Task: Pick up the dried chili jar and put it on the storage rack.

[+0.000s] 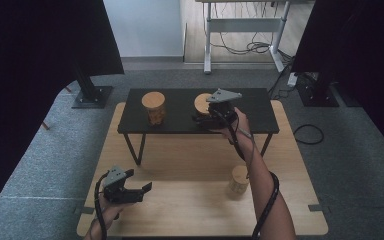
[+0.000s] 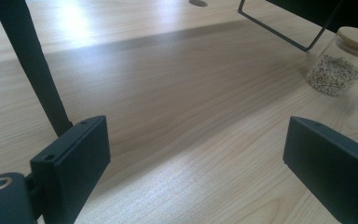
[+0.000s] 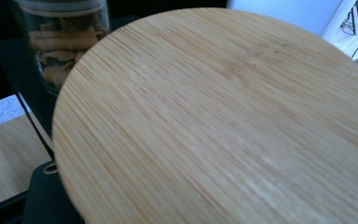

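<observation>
We have the right gripper [image 1: 206, 116] up on the black shelf [image 1: 180, 125], closed on a jar [image 1: 202, 104] whose bamboo lid [image 3: 223, 121] sits right under that gripper's camera, so near that the jaws themselves are hidden behind it. From the high view the gripper reaches the jar from its right side, level, with the jar upright on the shelf and its axis vertical; we judge the grip to be on the glass body below the lid. A second jar [image 1: 153, 107] stands to the left on the same shelf, well apart, and the right gripper view catches it beyond the lid at upper left [image 3: 65, 42]. Our left gripper [image 1: 137, 190] rests low over the wooden table [image 1: 180, 165] near its front left corner, jaws wide apart with nothing between them. A third jar [image 1: 239, 181], holding grain, stands on the table under the right forearm; in the left gripper view it lies ahead and to the right [image 2: 342, 60], beyond the jaws. What matters next, we think, is that the held jar lies directly in the right gripper, while the table jar is nearer the left one and reachable by a level sweep to its right.
</observation>
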